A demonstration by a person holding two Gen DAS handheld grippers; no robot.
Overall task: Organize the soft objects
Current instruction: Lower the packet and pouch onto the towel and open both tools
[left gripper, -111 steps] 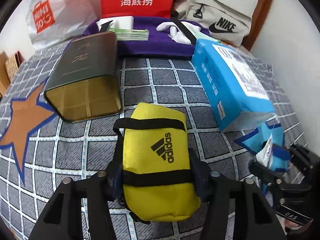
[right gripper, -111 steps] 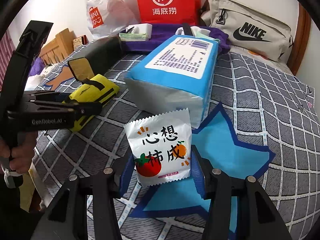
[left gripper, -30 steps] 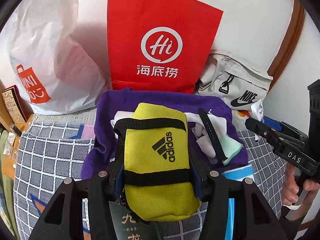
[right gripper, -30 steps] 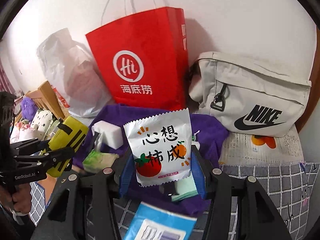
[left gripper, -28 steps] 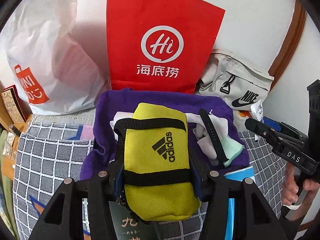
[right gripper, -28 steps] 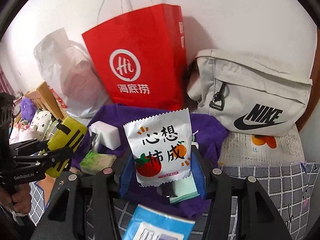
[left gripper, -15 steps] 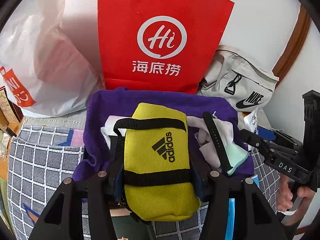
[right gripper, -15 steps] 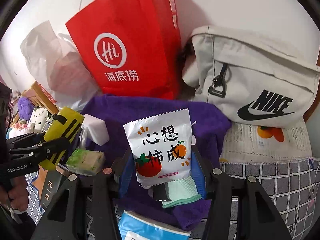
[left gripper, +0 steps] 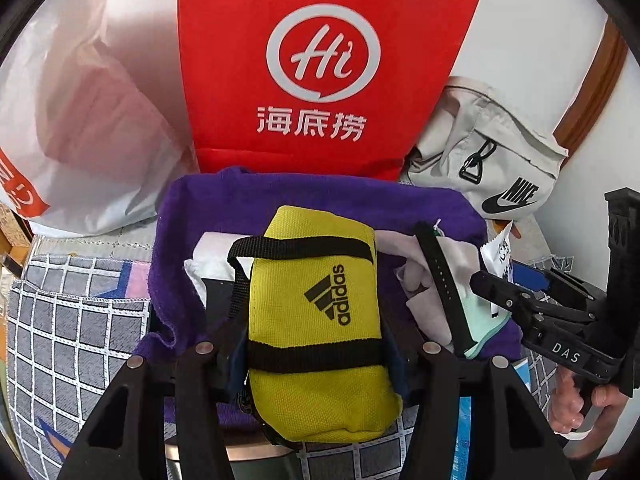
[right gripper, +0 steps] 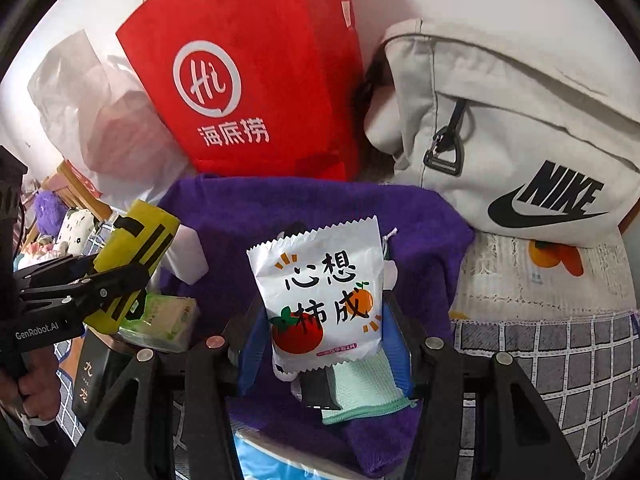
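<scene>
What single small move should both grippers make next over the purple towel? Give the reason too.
Probably lower both a little further, then release. The left gripper is shut on the yellow Adidas pouch and the right gripper on the white snack packet; both hang over the purple towel, where a tissue pack and a green cloth already lie.

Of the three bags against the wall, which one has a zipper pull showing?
The grey Nike bag, rightmost; the red paper bag and white plastic bag show none.

The towel (right gripper: 280, 216) lies at the bed's (right gripper: 560, 360) far edge; paper bag (right gripper: 256, 72) and sling bag (right gripper: 500, 120) stand behind it, pouch (left gripper: 316, 320) and packet (right gripper: 324, 300) over it.
</scene>
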